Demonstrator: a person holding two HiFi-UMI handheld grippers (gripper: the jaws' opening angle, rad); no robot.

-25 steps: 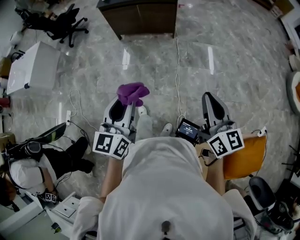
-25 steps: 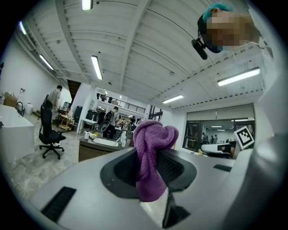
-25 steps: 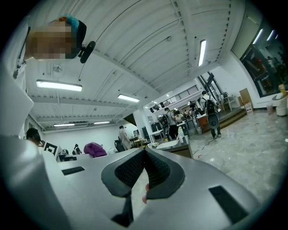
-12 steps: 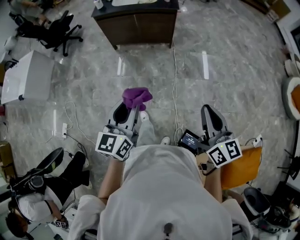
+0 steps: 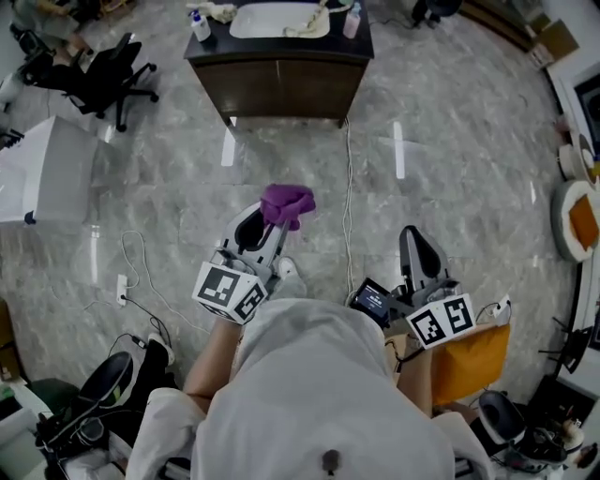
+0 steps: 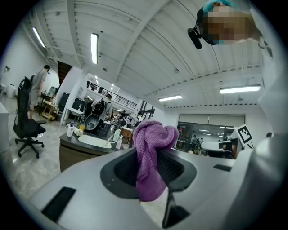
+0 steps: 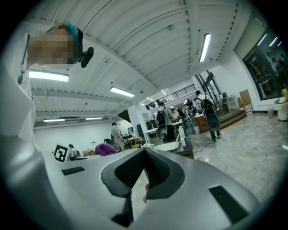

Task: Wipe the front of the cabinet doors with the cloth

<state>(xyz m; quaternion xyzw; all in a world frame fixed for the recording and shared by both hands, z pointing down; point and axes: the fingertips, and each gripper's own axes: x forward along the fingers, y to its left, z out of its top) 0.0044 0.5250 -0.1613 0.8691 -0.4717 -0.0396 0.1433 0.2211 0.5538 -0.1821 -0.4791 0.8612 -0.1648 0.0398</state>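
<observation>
A dark brown cabinet [image 5: 281,86] with a white sink top stands across the marble floor, at the top of the head view; it also shows far off as the cabinet [image 6: 76,150] in the left gripper view and the cabinet [image 7: 177,146] in the right gripper view. My left gripper [image 5: 270,223] is shut on a purple cloth [image 5: 287,203], which bunches above the jaws, and the cloth [image 6: 150,157] hangs between them. My right gripper [image 5: 415,246] is shut with nothing in it; its jaws meet at the tips.
A white cable [image 5: 349,187] runs over the floor from the cabinet toward me. An office chair [image 5: 103,75] and a white box [image 5: 42,173] stand at the left. Bottles [image 5: 200,25] sit on the sink top. An orange seat [image 5: 469,361] is at my right.
The cabinet has come further into the head view from the top as I move toward it. Both grippers stay as they were, the left still holding the cloth.
</observation>
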